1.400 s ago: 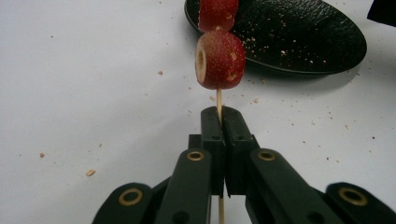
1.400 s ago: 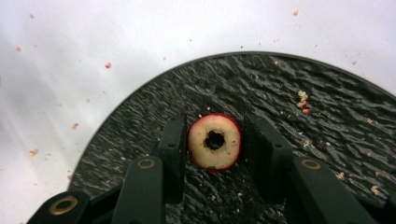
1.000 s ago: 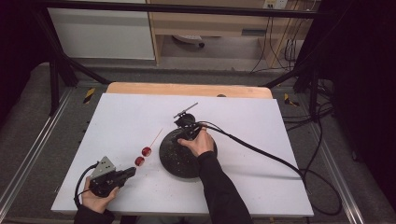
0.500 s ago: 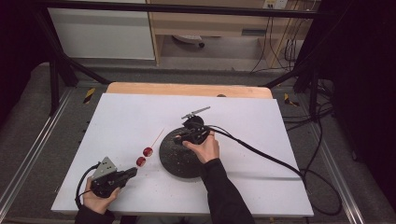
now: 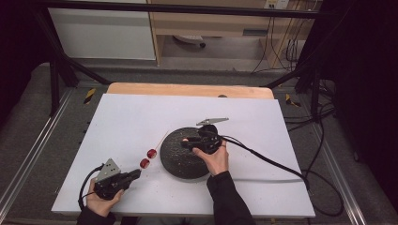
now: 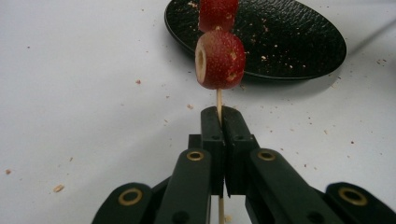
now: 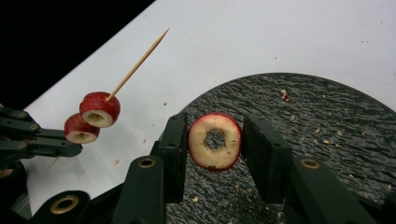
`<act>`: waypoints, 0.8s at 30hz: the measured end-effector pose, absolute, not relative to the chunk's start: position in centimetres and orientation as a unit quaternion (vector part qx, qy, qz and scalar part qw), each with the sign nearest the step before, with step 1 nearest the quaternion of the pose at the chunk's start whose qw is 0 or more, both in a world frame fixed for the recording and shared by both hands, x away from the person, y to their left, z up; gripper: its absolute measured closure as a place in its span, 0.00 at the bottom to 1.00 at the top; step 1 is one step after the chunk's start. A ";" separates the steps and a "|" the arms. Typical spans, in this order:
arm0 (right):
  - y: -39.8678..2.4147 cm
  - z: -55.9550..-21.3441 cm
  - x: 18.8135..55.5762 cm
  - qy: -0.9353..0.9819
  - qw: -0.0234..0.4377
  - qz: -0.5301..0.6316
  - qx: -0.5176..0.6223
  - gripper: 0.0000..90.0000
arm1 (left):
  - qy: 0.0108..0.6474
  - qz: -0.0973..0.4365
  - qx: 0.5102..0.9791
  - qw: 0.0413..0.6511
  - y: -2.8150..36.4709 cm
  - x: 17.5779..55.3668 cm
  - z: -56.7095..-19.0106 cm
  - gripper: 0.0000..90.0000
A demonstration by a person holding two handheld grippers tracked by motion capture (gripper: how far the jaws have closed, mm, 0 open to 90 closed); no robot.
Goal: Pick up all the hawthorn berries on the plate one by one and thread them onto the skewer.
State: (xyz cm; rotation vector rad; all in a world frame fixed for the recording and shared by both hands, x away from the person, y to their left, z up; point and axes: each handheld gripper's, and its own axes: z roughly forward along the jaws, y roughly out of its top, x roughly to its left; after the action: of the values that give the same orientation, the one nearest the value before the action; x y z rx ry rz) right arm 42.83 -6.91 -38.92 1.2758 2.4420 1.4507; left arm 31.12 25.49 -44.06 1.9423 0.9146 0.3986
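My left gripper (image 6: 223,116) is shut on the blunt end of a thin wooden skewer (image 6: 219,97), low over the white table at the front left. Two red cored fruit pieces (image 6: 220,59) are threaded on the skewer, and its bare tip (image 7: 137,63) points toward the far side. My right gripper (image 7: 215,135) hovers above the black round plate (image 7: 327,140), shut on a third red fruit ring (image 7: 215,141) whose hole faces the camera. In the high view the right gripper (image 5: 187,143) points left toward the skewered fruit (image 5: 151,153), with the left gripper (image 5: 135,174) a short way off.
Crumbs lie on the plate (image 5: 180,164) and scattered over the white table (image 5: 263,122). The right gripper's black cable (image 5: 267,161) trails across the table to the right edge. A wooden strip (image 5: 187,90) runs along the far edge.
The right gripper has swung from pointing away to pointing left and has come nearer over the plate, carrying the fruit ring. The left gripper and skewer have stayed put.
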 end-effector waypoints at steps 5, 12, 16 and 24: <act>-7.8 -39.9 42.0 0.759 0.011 0.497 0.421 0.69 | 0.369 0.163 0.790 0.462 25.1 31.1 -44.1 0.98; -8.7 -41.2 41.1 0.720 0.017 0.540 0.436 0.69 | 0.368 0.161 0.790 0.464 24.6 31.0 -44.1 0.98; -9.0 -41.6 40.7 0.697 0.023 0.564 0.442 0.69 | 0.365 0.161 0.790 0.466 24.2 31.0 -44.1 0.98; -9.2 -42.6 39.7 0.653 0.027 0.609 0.450 0.69 | 0.366 0.161 0.788 0.469 23.4 30.9 -44.1 0.98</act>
State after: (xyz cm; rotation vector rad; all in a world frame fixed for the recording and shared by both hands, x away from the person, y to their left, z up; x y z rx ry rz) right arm 39.70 -9.18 -42.60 1.3895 2.0158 1.8812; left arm 30.91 23.39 -44.11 1.9315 0.8963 0.3958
